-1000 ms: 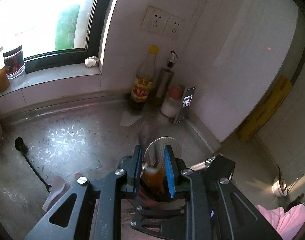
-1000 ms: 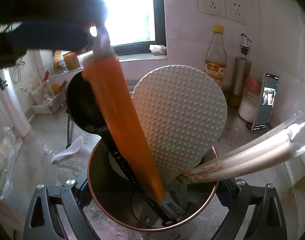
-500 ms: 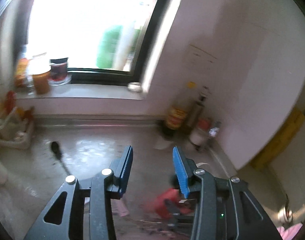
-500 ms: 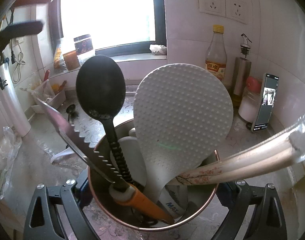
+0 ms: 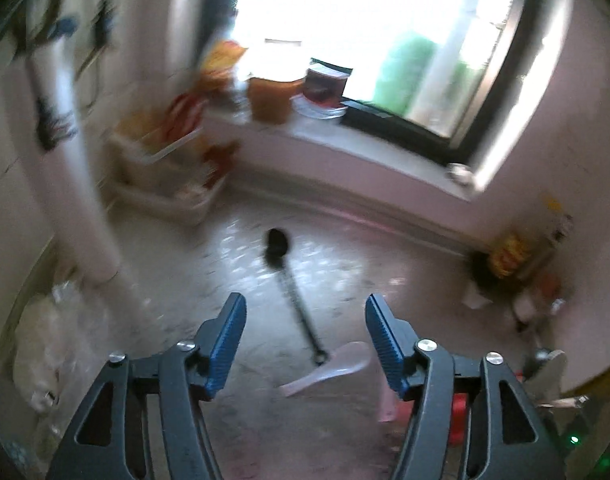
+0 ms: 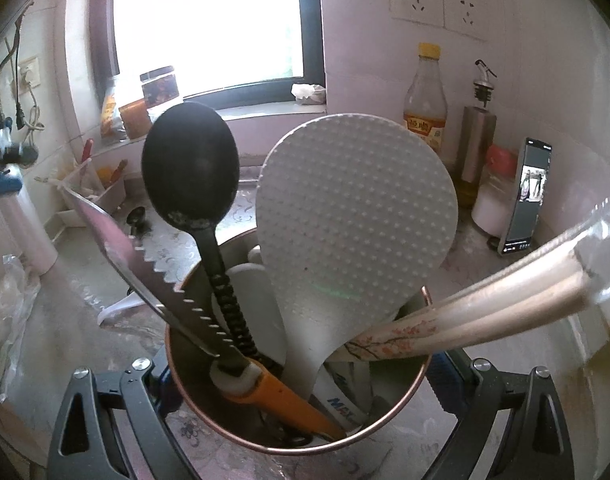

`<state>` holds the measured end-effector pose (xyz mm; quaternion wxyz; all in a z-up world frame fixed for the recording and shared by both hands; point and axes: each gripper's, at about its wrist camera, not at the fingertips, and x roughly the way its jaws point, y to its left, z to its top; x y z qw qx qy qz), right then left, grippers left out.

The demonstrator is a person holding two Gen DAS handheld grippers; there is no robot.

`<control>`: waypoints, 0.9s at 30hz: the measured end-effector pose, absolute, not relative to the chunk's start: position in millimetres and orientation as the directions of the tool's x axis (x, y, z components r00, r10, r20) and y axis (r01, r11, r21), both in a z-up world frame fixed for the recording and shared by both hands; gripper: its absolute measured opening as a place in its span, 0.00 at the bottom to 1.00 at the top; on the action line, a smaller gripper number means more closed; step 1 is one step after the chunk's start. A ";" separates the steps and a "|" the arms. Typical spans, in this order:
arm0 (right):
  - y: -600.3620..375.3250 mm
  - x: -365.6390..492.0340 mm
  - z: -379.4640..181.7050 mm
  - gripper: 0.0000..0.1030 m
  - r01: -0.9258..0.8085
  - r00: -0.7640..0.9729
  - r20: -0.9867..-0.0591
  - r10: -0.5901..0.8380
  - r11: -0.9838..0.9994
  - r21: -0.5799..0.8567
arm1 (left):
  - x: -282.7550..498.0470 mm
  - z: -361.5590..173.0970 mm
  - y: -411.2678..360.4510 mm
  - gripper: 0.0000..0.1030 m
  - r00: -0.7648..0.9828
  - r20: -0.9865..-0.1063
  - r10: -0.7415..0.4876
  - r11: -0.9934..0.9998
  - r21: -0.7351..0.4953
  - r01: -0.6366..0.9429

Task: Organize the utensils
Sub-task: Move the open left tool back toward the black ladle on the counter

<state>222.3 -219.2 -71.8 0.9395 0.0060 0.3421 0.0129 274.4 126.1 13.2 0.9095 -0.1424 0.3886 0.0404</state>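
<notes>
Black spoon (image 6: pixel 190 168), white dotted paddle (image 6: pixel 355 208), orange-handled knife (image 6: pixel 281 400), copper-rimmed cup (image 6: pixel 401 412).

Blue "MAX" on white utensil handle (image 6: pixel 345 406) inside holder (image 6: pixel 405 404).

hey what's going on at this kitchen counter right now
A person is sorting utensils with two handheld grippers. The right gripper holds a copper-rimmed metal cup already filled with a black spoon, white dimpled rice paddle, orange-handled serrated knife and wrapped chopsticks. The left gripper, its fingers empty and just opening, points at a black ladle and white soup spoon lying on the counter.
</notes>
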 end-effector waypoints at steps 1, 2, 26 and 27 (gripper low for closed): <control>-218.5 222.8 -71.7 0.95 -0.019 0.764 -0.644 0.026 1.000 0.019 | 276.8 8.9 132.6 0.70 0.688 -0.725 -0.031 0.951 -0.234 -0.203; -218.4 223.2 -71.7 0.95 -0.018 0.762 -0.647 0.025 1.000 0.018 | 279.4 3.8 139.1 0.73 0.681 -0.732 -0.030 0.945 -0.242 -0.219; -208.6 230.8 -72.2 0.95 0.029 0.721 -0.691 -0.043 0.999 -0.031 | 409.7 -63.8 193.6 0.95 0.590 -0.804 -0.079 0.943 -0.252 -0.216; -207.9 231.2 -72.0 0.95 0.032 0.720 -0.692 -0.047 0.999 -0.035 | 417.8 -64.2 192.4 0.95 0.585 -0.807 -0.083 0.949 -0.244 -0.202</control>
